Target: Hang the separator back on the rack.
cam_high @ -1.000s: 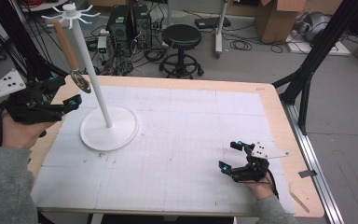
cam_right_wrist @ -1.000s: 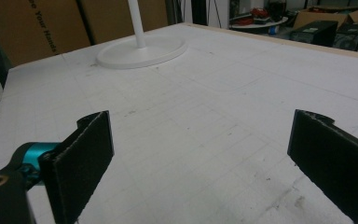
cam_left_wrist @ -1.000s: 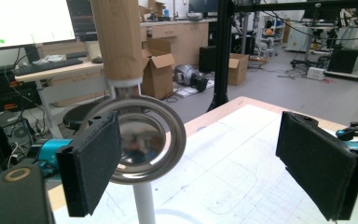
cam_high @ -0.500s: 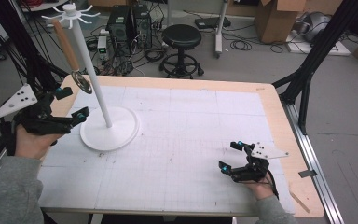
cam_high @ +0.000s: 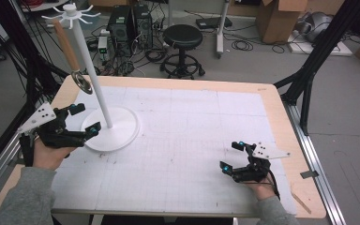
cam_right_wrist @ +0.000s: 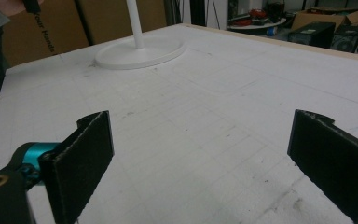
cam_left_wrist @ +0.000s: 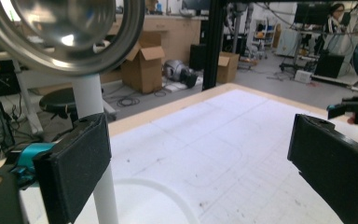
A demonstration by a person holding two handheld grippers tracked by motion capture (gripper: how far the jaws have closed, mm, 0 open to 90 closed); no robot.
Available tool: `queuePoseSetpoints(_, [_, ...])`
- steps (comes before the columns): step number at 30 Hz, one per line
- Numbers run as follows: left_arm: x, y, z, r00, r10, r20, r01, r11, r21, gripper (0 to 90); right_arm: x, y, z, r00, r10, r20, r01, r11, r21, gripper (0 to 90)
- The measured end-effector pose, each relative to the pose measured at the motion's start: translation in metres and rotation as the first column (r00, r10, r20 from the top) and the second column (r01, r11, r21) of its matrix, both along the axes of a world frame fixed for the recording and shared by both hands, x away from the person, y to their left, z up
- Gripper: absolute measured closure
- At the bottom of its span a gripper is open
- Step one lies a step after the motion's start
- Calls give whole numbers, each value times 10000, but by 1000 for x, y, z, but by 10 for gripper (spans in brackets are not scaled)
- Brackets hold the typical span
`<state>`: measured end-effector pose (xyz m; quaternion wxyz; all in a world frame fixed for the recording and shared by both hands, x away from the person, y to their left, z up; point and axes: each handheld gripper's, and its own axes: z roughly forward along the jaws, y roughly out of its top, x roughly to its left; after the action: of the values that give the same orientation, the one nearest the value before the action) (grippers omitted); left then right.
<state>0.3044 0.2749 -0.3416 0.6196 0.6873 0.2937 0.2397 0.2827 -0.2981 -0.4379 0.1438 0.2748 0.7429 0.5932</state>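
While my left gripper [cam_high: 81, 126], jaws wide, nears the hanging strainer [cam_high: 81, 82] at 12 o'clock, my right gripper [cam_high: 238, 161] rests wide; next I must close on its handle.

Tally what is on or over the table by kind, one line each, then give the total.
White stand: 1
Hanging wooden-handled metal strainer: 1
Handheld grippers: 2, the left gripper open by the stand's base, the right gripper open over bare tabletop
Total: 4

"Your Hands" on brown cardboard [cam_right_wrist: 46, 32]
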Motion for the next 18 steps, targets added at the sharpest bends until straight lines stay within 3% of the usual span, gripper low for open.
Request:
queuePoseSetpoints(3, [-2, -4, -6, 9999, -99, 45, 99, 9999, -44, 65, 0, 0, 0, 10000, -14, 14, 14, 10000, -12, 61])
queuePoseSetpoints(8, [-2, -11, -20, 9996, -182, -234, 183, 9998, 76, 65, 1, -1, 0, 10000, -90, 28, 90, 10000, 12, 61])
queuePoseSetpoints(11, [0, -15, -28, 9988, -166, -469, 189, 9987, 481, 65, 1, -1, 0, 9999, -113, 31, 113, 9999, 11, 61])
queuePoseSetpoints(16, [-1, -23, -38, 9976, -282, -629, 328, 9968, 724, 65, 1, -2, 0, 9999, -158, 37, 158, 9999, 21, 61])
queuePoseSetpoints(18, [-2, -26, -40, 9972, -249, -708, 326, 9936, 1083, 65, 1, -2, 0, 9998, -179, 61, 179, 9998, 22, 61])
